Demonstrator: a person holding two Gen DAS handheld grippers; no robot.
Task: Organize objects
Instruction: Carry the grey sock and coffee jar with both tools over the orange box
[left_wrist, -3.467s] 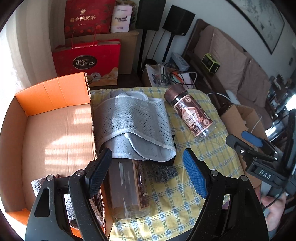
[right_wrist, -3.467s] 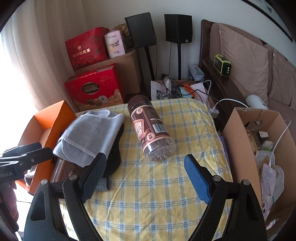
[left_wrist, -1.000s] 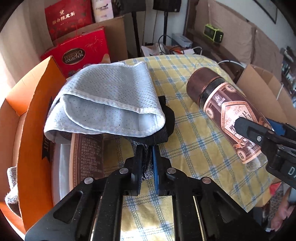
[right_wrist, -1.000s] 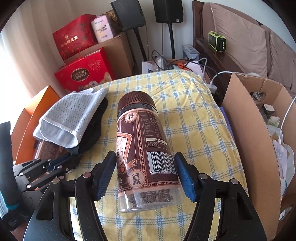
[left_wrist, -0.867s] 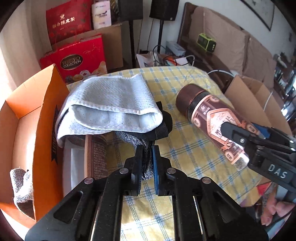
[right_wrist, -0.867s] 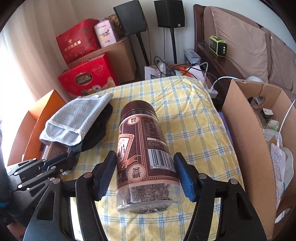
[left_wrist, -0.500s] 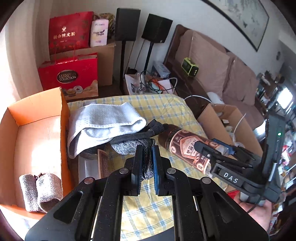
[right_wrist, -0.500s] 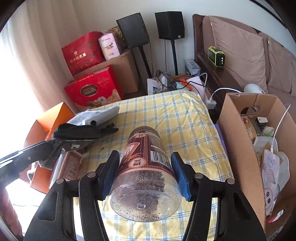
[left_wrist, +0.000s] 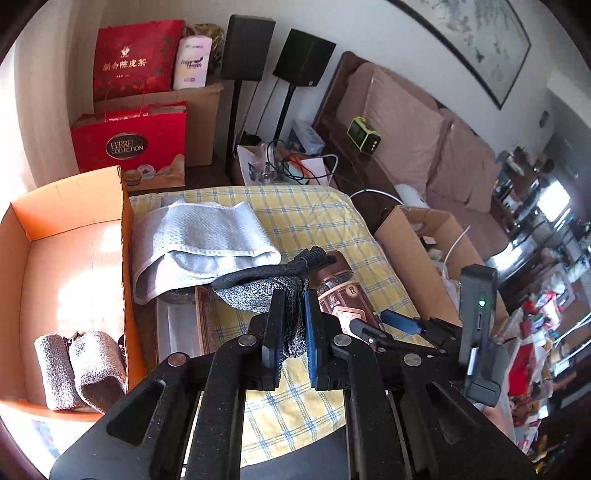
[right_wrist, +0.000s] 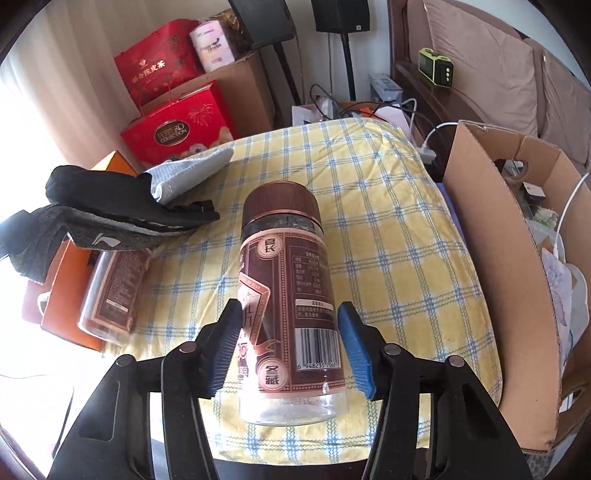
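My left gripper (left_wrist: 292, 299) is shut on the grey toe of a grey-and-black sock (left_wrist: 258, 291), held up above the table. The sock (right_wrist: 110, 221) hangs free over a second jar (right_wrist: 114, 291) lying beside the orange box. A brown-lidded jar (right_wrist: 288, 295) lies lengthwise between the fingers of my right gripper (right_wrist: 289, 308). Those jaws are opening, with the left pad at the jar's side and a thin gap at the right pad. The left wrist view shows that right gripper (left_wrist: 373, 321) at the jar's (left_wrist: 340, 291) base.
A pale grey mesh cloth (left_wrist: 199, 236) lies folded on the yellow checked table (right_wrist: 369, 206). The orange box (left_wrist: 74, 199) at the left holds rolled grey socks (left_wrist: 77, 365). A full cardboard box (right_wrist: 491, 240) stands tight against the table's right side. Red gift boxes and speakers stand behind.
The left gripper has risen with the sock, drawing it out from under the mesh cloth. The brown jar was tipped base-first toward the right camera and now lies lengthwise between the fingers again.
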